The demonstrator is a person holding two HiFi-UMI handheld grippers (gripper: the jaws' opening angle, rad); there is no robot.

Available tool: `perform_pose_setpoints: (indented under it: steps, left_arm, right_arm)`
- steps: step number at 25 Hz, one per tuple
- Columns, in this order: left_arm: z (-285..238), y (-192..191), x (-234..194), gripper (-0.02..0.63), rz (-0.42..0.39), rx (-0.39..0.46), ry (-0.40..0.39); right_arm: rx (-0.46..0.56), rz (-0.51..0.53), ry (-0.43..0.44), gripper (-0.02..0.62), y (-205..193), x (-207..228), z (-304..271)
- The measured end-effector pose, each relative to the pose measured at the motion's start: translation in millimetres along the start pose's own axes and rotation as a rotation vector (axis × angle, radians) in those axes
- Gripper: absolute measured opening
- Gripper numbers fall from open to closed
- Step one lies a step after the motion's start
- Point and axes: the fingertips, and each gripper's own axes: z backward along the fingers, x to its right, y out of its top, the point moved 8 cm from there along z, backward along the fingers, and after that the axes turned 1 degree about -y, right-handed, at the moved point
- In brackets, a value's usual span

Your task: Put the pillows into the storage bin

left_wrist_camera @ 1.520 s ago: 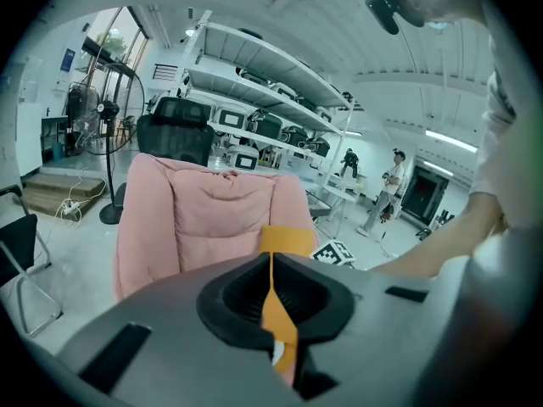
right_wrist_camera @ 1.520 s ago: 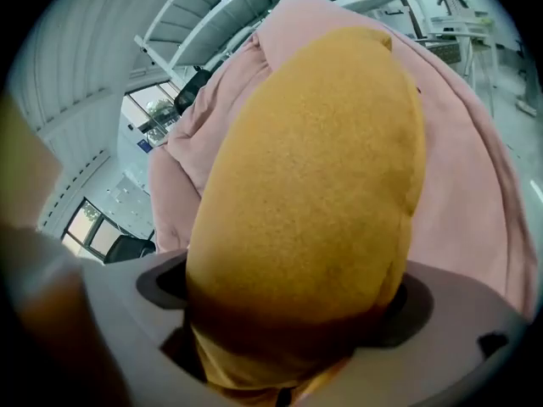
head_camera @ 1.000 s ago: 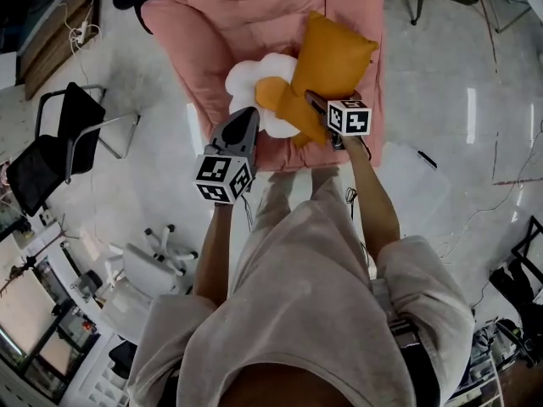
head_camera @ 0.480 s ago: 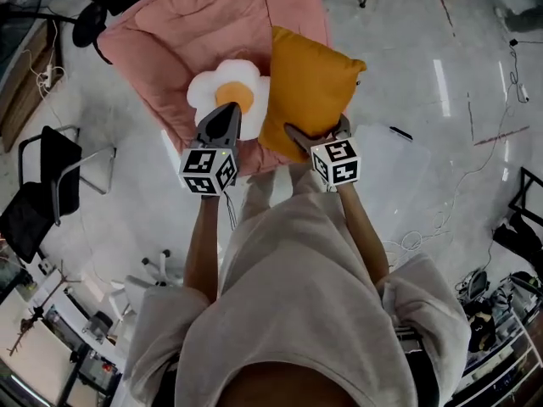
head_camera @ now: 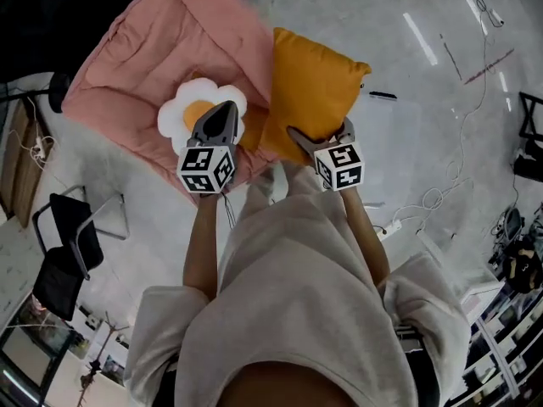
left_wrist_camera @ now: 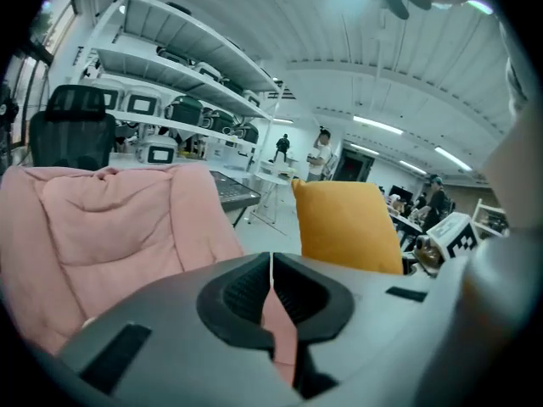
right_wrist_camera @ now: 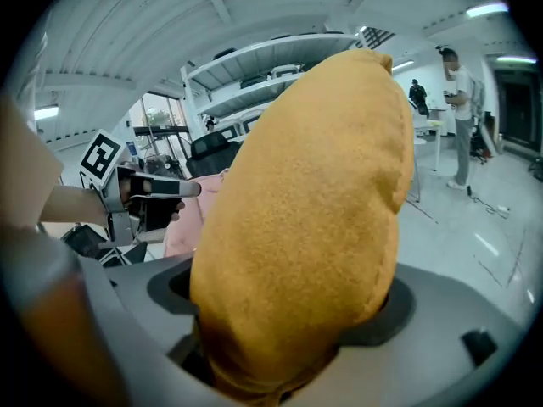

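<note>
The person wears a loose, pale beige, short-sleeved shirt (head_camera: 297, 312). The left gripper (head_camera: 226, 107) and right gripper (head_camera: 320, 131) are dark grey wedges, each carrying a white cube (head_camera: 206, 170) printed with black square markers.

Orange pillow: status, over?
Right hand-held gripper clamped on orange pillow. Left hand-held gripper shut, empty. Fried-egg pillow on pink cushion. No storage bin in view.

Head view looks steeply down. My two gripper views face outward, close in; all three share the orange pillow (head_camera: 312, 87), probably nearest the right.
</note>
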Motion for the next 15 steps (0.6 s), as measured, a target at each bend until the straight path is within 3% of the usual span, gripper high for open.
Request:
perform_pose_setpoints:
  steps: [5,12,15]
  left_arm:
    - [-57,9,56,0.015,-0.076,-0.051,-0.143]
    - [-132,13,153,0.017,-0.21,-0.151,-0.395]
    - [-151,8,190,0.017,-0.24,-0.172,-0.446]
  right_arm:
    - [0.021,-0.121,-0.153,0.453,-29,61,46]
    - [0.03,-0.362,-0.416,0.453,-101,127,130]
    - [0.011,-0.426,-0.487,0.453,-135,154,158]
